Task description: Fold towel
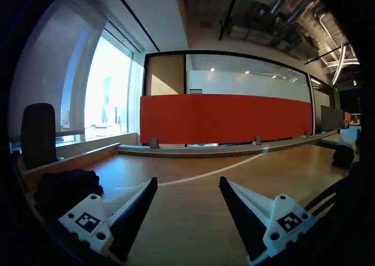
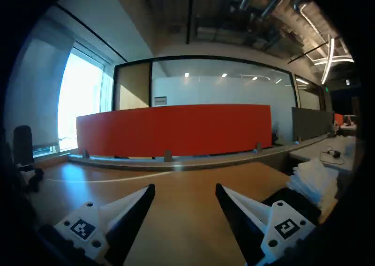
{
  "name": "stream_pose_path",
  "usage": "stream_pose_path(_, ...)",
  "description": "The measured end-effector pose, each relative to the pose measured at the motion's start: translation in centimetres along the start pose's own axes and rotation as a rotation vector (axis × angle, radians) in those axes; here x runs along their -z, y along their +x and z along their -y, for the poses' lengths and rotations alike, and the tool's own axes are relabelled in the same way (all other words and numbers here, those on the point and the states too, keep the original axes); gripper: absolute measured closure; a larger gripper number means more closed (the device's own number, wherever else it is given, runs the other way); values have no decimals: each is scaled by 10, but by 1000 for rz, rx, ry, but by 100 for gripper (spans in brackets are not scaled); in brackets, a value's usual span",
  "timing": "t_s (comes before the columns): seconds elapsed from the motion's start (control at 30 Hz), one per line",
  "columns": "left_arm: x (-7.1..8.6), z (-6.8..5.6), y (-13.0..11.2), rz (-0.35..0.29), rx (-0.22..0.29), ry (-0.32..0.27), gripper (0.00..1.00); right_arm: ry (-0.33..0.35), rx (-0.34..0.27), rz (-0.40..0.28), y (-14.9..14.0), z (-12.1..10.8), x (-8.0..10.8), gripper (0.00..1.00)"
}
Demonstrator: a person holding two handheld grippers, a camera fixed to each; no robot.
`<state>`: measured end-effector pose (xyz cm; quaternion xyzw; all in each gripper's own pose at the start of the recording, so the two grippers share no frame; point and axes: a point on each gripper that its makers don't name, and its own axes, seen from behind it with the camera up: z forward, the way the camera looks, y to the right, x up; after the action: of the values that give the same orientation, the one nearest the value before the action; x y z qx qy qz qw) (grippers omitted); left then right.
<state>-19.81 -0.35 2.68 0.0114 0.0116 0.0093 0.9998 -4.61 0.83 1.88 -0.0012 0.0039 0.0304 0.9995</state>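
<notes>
The left gripper [image 1: 187, 179] and right gripper [image 2: 185, 186] are held with fingers wide apart and nothing gripped, low over the desk [image 2: 187, 172]. The towels [image 2: 314, 178] (a white stack, seemingly folded) are seen at the desk's right side, near the right gripper. No towel is yet spread, so one is probably to be fetched first. Only the top layer should be pinched, at a corner, and lifted slowly so the stack is not dragged.

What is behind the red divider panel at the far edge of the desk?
A dark-framed glass wall rises behind the red panel; the panel hides its lower part.
</notes>
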Motion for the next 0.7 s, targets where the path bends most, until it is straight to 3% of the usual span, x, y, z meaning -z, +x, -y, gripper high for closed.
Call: stream_pose_path(0.7, 1, 0, -1, 0, 0, 0, 2, 20, 11, -13, -26, 5, 2, 0)
